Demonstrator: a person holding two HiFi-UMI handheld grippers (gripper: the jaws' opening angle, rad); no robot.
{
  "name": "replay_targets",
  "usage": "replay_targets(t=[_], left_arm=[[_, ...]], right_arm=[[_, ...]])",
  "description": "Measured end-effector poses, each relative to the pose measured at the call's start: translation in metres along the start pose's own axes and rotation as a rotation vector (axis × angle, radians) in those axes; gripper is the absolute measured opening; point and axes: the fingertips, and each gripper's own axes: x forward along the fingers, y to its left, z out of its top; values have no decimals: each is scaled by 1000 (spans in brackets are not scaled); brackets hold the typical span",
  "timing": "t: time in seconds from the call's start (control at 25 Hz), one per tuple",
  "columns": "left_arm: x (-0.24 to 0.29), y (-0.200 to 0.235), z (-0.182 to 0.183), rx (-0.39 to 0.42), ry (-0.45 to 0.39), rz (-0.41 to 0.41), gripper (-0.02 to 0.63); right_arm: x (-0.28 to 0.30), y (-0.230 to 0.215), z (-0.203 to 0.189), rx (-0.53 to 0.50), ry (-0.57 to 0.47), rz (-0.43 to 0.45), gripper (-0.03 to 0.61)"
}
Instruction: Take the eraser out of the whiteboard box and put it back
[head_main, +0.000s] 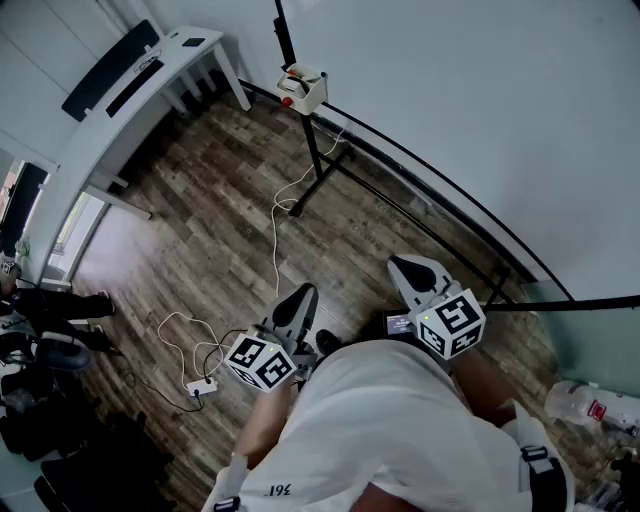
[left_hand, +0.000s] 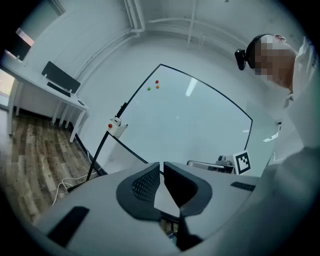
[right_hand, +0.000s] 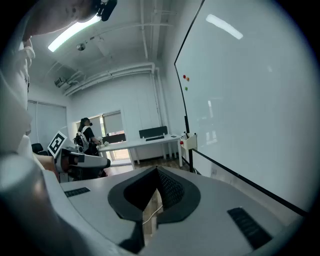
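Note:
A small white whiteboard box (head_main: 303, 89) hangs at the lower left corner of the whiteboard (head_main: 480, 120), far ahead of both grippers. Something white with orange lies in it; I cannot make out the eraser for sure. The box also shows in the left gripper view (left_hand: 118, 126) and the right gripper view (right_hand: 188, 141). My left gripper (head_main: 305, 292) is held close to the body, shut and empty, its tips touching (left_hand: 161, 165). My right gripper (head_main: 401, 263) is beside it, jaws also together (right_hand: 156, 170) with nothing between them.
The board's black stand legs (head_main: 320, 165) spread over the wooden floor. A white cable runs to a power strip (head_main: 200, 387) near my feet. A white desk (head_main: 150, 85) stands at the far left, bags (head_main: 40, 345) at the left edge. A person (right_hand: 87, 135) stands in the background.

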Motion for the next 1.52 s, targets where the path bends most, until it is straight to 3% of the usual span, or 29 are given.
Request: replay_targets(t=[0.76,1.52], left_arm=[[11,1,7,8,-9,59,14],[71,-7,13,11,-53,149,14]], right_arm=[[2,-18,2,-27,-9,17,25],[9,-87,4,-36,13,98,28]])
